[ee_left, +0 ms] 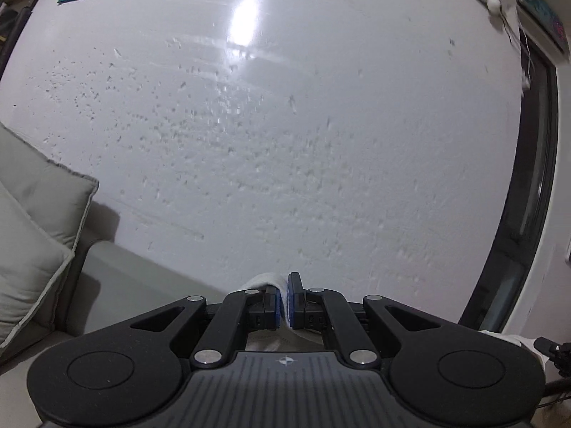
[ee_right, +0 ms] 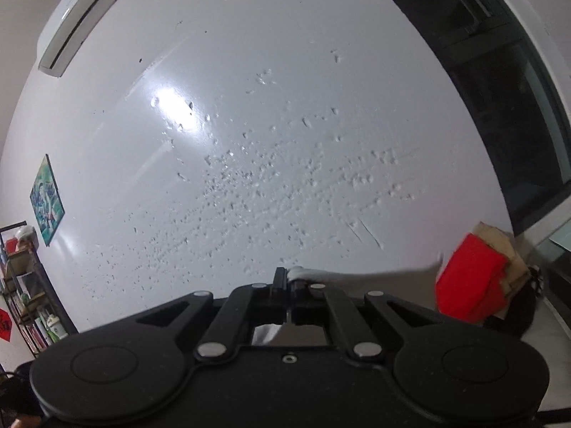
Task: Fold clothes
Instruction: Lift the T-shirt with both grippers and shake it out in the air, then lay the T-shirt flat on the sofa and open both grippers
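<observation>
Both grippers point up at a white textured wall. My left gripper [ee_left: 284, 290] is shut on a fold of white cloth [ee_left: 262, 281] that bulges out between its blue-padded fingers. My right gripper [ee_right: 289, 276] is shut on a white cloth [ee_right: 357, 275] whose edge stretches taut to the right from the fingertips. Most of the garment hangs below the grippers, hidden by their bodies.
A grey sofa with a cushion [ee_left: 32, 242] lies at the lower left in the left wrist view. A red folded item [ee_right: 471, 278] sits on brown bags at the right. A dark window [ee_right: 506, 107], an air conditioner [ee_right: 78, 10] and a shelf [ee_right: 25, 292] line the wall.
</observation>
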A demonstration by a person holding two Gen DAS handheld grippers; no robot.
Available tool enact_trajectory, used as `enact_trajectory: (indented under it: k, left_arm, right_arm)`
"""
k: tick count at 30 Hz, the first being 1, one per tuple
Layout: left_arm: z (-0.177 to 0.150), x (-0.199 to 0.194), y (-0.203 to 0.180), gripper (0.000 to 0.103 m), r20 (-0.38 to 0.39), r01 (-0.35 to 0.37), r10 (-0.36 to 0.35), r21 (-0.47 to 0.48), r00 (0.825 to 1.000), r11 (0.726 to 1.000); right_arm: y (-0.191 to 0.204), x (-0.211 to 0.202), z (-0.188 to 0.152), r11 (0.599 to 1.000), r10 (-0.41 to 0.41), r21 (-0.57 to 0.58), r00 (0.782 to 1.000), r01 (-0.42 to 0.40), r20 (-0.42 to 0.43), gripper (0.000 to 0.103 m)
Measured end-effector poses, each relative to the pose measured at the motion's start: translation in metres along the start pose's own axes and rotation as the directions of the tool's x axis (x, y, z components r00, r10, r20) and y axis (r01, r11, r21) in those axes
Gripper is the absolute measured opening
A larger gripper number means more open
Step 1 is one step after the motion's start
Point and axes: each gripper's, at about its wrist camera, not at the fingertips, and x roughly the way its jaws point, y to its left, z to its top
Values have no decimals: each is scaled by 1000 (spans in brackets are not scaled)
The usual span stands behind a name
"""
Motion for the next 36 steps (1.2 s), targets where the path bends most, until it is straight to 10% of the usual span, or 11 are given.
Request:
enact_trajectory:
  k: [6, 14, 18, 26, 30, 35, 36]
  left_arm:
    - [-143, 14, 59, 3, -220, -129, 130, 18, 967, 991]
    - [-278, -13, 131, 2, -545, -350, 236, -115, 805, 929]
    - [-275, -25, 145, 2, -562, -367, 231, -141, 794, 919]
    - [-225, -74, 122, 2, -490, -310, 240, -64, 838, 949]
    - [-243, -83, 115, 3, -519, -328, 310, 59, 797, 943]
    - [-281, -84, 115, 8, -590, -375, 411, 191, 695, 907]
    - [-275, -95, 111, 8, -584, -362, 418, 218, 696, 906]
  right_arm:
    - [-78, 36, -116, 985, -89, 122, 967, 120, -237, 2]
    - [-114, 5, -284, 929, -167, 181, 803, 322, -572, 2]
    - [-101, -13, -295, 932, -193, 133, 772, 337, -606, 2]
    - [-76, -40, -243, 954, -214, 57, 803, 294, -556, 2]
    - [-72, -56, -255, 961, -210, 21, 781, 275, -588, 2]
    - [-77, -57, -302, 961, -233, -51, 697, 272, -678, 3]
    - [-77, -61, -304, 962, -229, -51, 685, 269, -691, 3]
